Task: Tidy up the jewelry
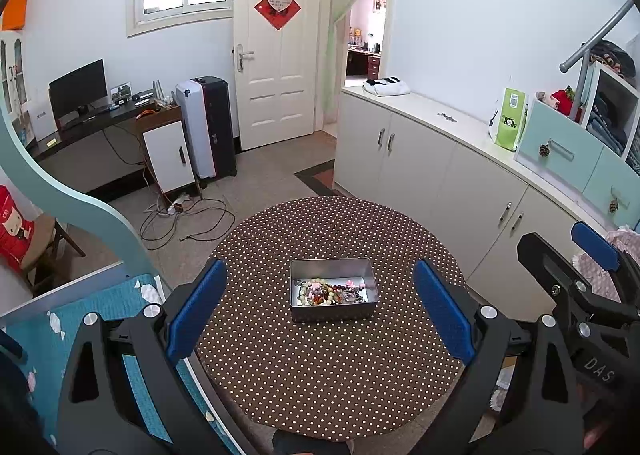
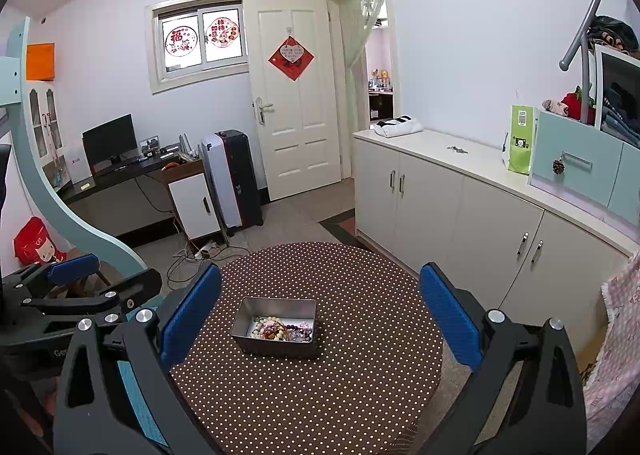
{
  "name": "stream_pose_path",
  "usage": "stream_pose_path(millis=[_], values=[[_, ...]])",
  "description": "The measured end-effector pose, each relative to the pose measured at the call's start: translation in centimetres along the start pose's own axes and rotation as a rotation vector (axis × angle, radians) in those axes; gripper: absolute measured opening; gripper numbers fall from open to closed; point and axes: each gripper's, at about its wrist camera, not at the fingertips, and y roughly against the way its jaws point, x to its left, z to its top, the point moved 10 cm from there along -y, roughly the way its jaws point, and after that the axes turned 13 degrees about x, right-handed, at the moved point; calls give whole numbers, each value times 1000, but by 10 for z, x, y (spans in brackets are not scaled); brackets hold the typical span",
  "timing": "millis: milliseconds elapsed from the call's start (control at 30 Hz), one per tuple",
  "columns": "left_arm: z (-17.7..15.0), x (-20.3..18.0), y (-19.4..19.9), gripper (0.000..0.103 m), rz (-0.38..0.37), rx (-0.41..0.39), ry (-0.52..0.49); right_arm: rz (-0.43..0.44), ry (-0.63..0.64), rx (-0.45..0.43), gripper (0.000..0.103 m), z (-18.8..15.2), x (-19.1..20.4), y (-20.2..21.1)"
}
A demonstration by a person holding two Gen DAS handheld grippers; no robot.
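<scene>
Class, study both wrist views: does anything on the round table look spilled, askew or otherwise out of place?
Nothing has spilled onto the polka-dot tablecloth. The one oddity is inside the metal tin: the bead bracelets lie heaped together in a jumble, unsorted. Both claws are open and hold nothing.

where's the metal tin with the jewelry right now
The metal tin sits near the middle of the round polka-dot table, centred between the open left gripper's fingers in its view. In the right wrist view it lies left of centre, nearer that gripper's left finger.
</scene>
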Motion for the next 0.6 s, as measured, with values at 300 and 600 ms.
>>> stream_pose_path(millis=[300, 600], values=[[0, 1, -1, 94, 8, 5, 0, 2, -3, 1, 96, -2, 0, 1], [-5, 1, -2, 94, -2, 9, 5, 6, -2, 1, 96, -3, 0, 2]])
